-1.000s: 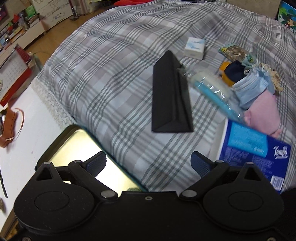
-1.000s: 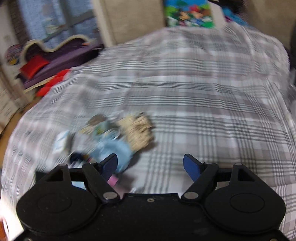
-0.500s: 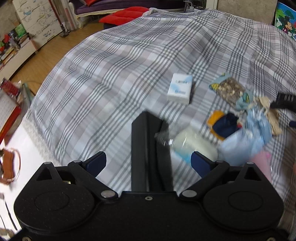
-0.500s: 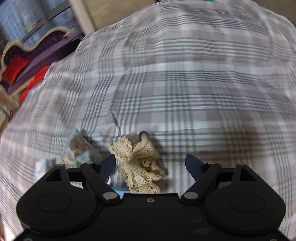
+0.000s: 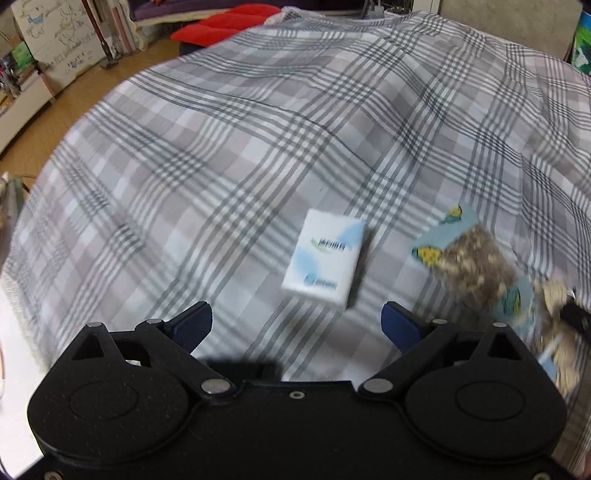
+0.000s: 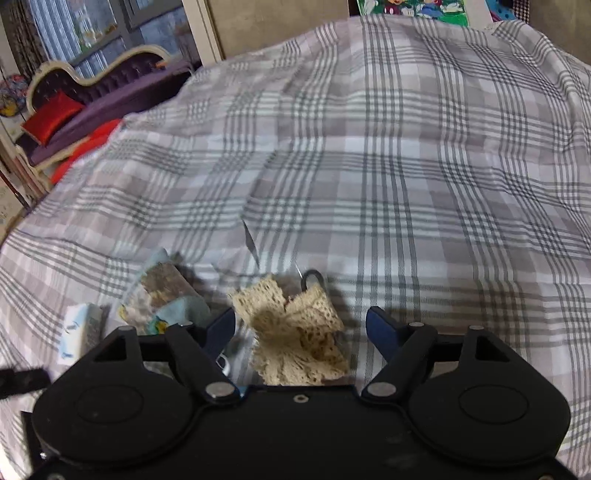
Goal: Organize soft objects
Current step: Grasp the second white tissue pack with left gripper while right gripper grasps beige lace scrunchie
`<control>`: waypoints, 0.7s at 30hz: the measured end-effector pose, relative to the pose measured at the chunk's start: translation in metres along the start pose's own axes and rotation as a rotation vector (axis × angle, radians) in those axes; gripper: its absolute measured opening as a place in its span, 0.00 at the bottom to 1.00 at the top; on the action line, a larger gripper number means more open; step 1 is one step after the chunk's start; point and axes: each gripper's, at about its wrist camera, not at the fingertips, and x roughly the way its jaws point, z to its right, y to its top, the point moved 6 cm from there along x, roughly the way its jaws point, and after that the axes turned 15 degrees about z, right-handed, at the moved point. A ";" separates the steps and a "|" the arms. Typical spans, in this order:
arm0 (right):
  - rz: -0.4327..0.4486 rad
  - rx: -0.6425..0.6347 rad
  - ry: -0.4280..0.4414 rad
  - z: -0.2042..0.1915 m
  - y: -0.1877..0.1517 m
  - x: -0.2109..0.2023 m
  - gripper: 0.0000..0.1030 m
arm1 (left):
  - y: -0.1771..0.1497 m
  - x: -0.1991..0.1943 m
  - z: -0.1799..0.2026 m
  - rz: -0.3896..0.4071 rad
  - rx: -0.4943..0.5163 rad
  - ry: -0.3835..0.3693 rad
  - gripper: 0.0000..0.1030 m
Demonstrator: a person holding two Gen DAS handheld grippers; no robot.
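Note:
A beige lace bow (image 6: 295,328) lies on the plaid bedspread (image 6: 369,166), between the fingers of my open right gripper (image 6: 301,326). A light blue patterned pouch (image 6: 162,291) lies just left of it. In the left wrist view a white tissue pack (image 5: 325,258) lies on the bedspread (image 5: 221,166), just ahead of my open, empty left gripper (image 5: 297,325). The patterned pouch (image 5: 469,262) sits to its right, with the lace bow (image 5: 557,343) and the dark tip of my right gripper (image 5: 574,317) at the right edge.
The tissue pack also shows at the left in the right wrist view (image 6: 83,328). A purple couch with a red cushion (image 6: 51,112) stands beyond the bed. Red cushions (image 5: 221,24) and wooden floor (image 5: 92,85) lie past the bed's far left edge.
My left gripper has moved forward past the black case and the pile to the tissue pack. My right gripper has come down over the lace bow.

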 end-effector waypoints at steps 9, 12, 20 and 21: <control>-0.078 0.057 0.012 0.012 -0.007 0.013 0.76 | 0.004 0.052 0.020 -0.044 0.038 0.029 0.92; -0.081 0.075 0.011 0.017 -0.006 0.012 0.76 | 0.005 0.068 0.024 -0.079 0.010 0.009 0.92; -0.031 0.162 -0.004 0.036 0.006 0.003 0.76 | 0.003 0.074 0.030 -0.106 -0.060 -0.080 0.58; -0.030 0.143 -0.004 0.033 0.005 0.003 0.76 | 0.003 0.072 0.031 -0.104 -0.051 -0.080 0.55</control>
